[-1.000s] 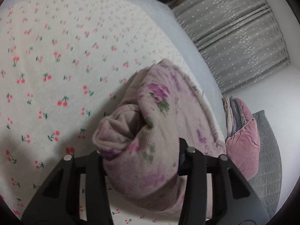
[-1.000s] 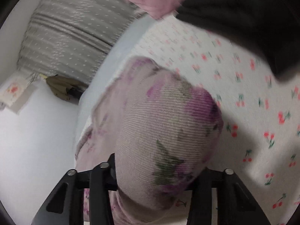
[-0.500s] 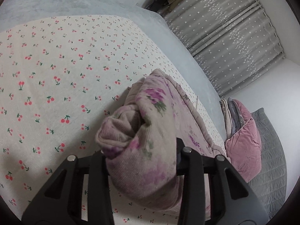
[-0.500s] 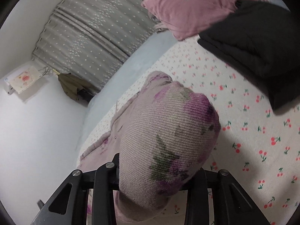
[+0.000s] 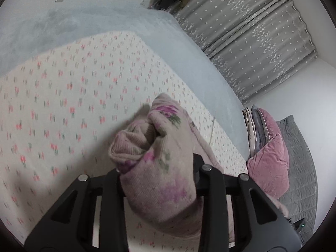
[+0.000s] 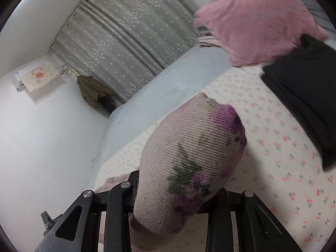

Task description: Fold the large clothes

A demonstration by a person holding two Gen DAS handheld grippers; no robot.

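Bunching between the jaws of the left hand-held gripper (image 5: 157,180) is a thick wad of the floral knit garment (image 5: 155,163), pinkish beige with purple flowers and green leaves; the jaws are closing and already press on the cloth from both sides. The right hand-held gripper (image 6: 176,201) clamps another rounded wad of the same garment (image 6: 189,159), its jaws likewise closing with the knit squeezed between them. In both wrist views the gripped cloth is lifted clear of the cherry-print bed sheet (image 5: 63,105), while the rest of the garment trails down toward the sheet behind the grippers. Beyond the sheet's far edge lies a pale blue blanket (image 5: 126,27), and past that hangs a grey star-dotted curtain (image 5: 252,31). A pink velvet cushion (image 5: 268,159) rests at the sheet's end nearest the curtain, beside a grey quilt (image 5: 300,168). In the right wrist view, folded black clothing (image 6: 304,88) sits on the sheet just beside the pink cushion (image 6: 252,21).
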